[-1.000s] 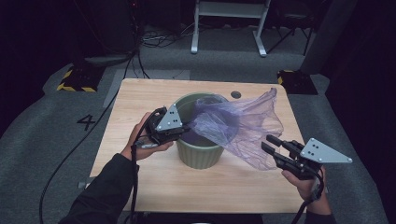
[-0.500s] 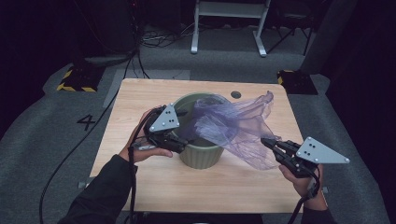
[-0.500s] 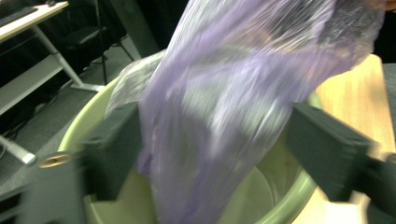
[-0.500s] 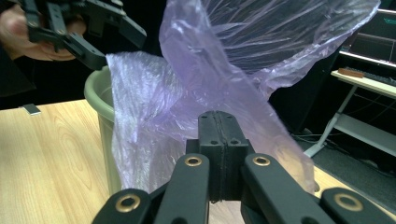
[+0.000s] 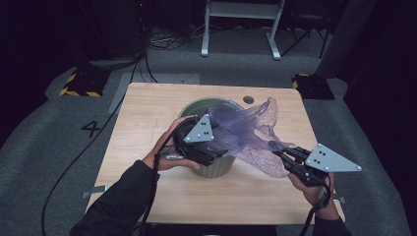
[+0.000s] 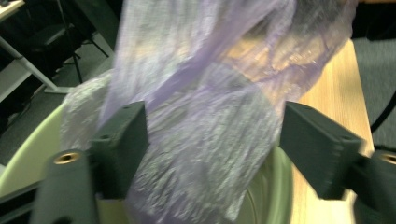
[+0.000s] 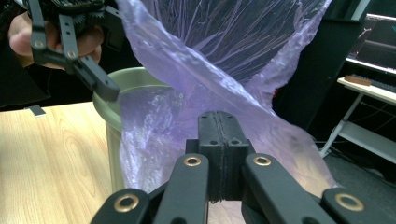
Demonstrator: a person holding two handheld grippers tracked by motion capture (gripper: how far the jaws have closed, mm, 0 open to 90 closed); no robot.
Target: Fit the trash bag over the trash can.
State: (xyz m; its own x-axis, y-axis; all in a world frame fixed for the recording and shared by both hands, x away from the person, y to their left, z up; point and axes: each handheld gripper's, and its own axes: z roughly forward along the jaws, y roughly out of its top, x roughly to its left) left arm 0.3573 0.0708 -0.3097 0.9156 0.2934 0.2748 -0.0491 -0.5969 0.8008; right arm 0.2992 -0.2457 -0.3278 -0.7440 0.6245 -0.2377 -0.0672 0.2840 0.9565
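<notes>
High view first: one thin purple bag is draped half in, half out of one green bin that stands in the middle of the wooden table. The left gripper sits at the near rim of the bin, and the right gripper is off to the side, pinching the bag's loose end out over the tabletop. Two grippers, one bag, one bin, that's the whole count.

Left gripper view now: the jaws stand wide, having just been opening, and the bag hangs between them without either pad pressing on it. The film looks crinkly and nearly weightless, so I'd say it will slip and flutter rather than stay where it's put. The pale rim of the bin curves below.

Right gripper view: the jaws are clamped tight together on a fold of the bag, which stretches up from the tips toward the bin. It's soft and see-through stuff, easy to tear if yanked, I reckon. The best hold is the open edge of the bag, taken near the rim, so that it can be stretched over the bin's mouth.
</notes>
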